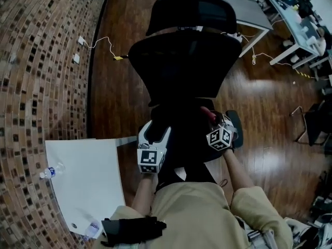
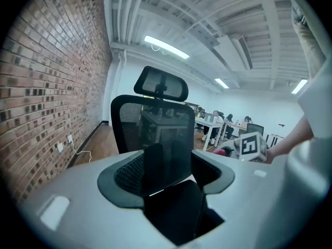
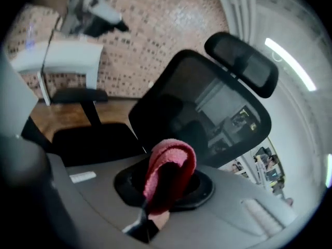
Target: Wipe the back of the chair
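Observation:
A black office chair faces me, its mesh back [image 1: 184, 66] and headrest [image 1: 192, 12] beyond the seat [image 1: 187, 134]. My left gripper [image 1: 155, 126] hovers over the seat's near left; its dark jaws stand a little apart with nothing between them. In the left gripper view, the left gripper [image 2: 166, 162] points at the chair back [image 2: 129, 123] below the headrest [image 2: 162, 83]. My right gripper [image 1: 210, 117] is over the seat's right side, shut on a folded red cloth [image 1: 207, 112]. In the right gripper view the cloth [image 3: 171, 160] drapes over the right gripper [image 3: 168, 173], in front of the chair back [image 3: 207, 113].
A white table [image 1: 83, 180] with a water bottle [image 1: 52, 171] stands at my near left against the brick wall [image 1: 36, 61]. Cables [image 1: 104, 43] lie on the wood floor left of the chair. Desks [image 1: 306, 30] and another chair [image 1: 316, 123] stand to the right.

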### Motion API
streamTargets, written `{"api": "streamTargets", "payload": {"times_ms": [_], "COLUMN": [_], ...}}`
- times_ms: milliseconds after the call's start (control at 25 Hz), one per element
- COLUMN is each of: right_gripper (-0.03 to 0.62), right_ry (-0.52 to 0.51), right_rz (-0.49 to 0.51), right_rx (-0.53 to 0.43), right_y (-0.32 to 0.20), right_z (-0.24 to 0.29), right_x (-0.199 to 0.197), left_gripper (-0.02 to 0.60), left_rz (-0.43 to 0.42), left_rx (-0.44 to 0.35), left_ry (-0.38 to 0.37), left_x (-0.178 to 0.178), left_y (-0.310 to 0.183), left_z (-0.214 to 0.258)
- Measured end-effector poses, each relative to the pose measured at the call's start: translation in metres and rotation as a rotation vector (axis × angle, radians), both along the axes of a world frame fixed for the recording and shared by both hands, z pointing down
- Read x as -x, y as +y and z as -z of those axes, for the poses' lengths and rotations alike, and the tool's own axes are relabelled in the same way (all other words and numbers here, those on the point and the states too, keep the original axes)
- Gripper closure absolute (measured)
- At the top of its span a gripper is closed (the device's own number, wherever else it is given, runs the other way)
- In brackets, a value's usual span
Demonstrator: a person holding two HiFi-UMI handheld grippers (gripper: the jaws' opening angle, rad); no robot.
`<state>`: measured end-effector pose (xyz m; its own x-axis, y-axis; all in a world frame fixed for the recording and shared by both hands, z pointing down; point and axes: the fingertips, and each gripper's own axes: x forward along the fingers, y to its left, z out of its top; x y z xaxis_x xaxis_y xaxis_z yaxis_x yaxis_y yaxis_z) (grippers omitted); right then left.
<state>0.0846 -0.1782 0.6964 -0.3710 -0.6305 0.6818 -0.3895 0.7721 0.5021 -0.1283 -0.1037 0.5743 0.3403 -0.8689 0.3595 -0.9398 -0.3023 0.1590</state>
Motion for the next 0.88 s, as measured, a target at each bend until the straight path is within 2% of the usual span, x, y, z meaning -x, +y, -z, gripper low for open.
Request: {"api": "streamTargets", "payload": {"times_ms": [120, 280, 440, 520, 640, 760, 880], "right_gripper": [0.565, 0.565, 0.565, 0.565, 0.565, 0.565, 0.565], "right_ry": [-0.201, -0.49, -0.712, -0.832, -1.037, -1.085, -1.156], "right_rz": [-0.004, -0.106, -0.044, -0.012, -0.019, 0.003, 0.008], "right_rx": [0.0, -0.084, -0.155, -0.165, -0.101, -0.088, -0.039], "right_y": [0.055, 0.095, 0.142, 0.164, 0.198, 0.229, 0.262], "right_z": [0.073, 0.152, 0.22, 0.244, 0.262, 0.265, 0.267], "right_x": [0.013, 0.01, 0.001, -0.016, -0.07, -0.124, -0.155], "left_gripper": [0.314, 0.314, 0.318, 0.316, 0.316, 0.316, 0.316], "left_rz": [-0.031, 0.04, 0.082, 0.097, 0.135, 0.177, 0.181], "left_rx": [-0.066, -0.193, -0.288, -0.328, -0.345, -0.322, -0.312], "left_ry": [0.009, 0.024, 0.009, -0.006, -0.02, -0.008, -0.016], "left_x": [-0.012, -0.008, -0.027, -0.052, -0.114, -0.175, -0.209], "left_y": [0.014, 0.035, 0.074, 0.1, 0.149, 0.194, 0.237], "left_z": [0.038, 0.1, 0.132, 0.14, 0.146, 0.148, 0.157]}}
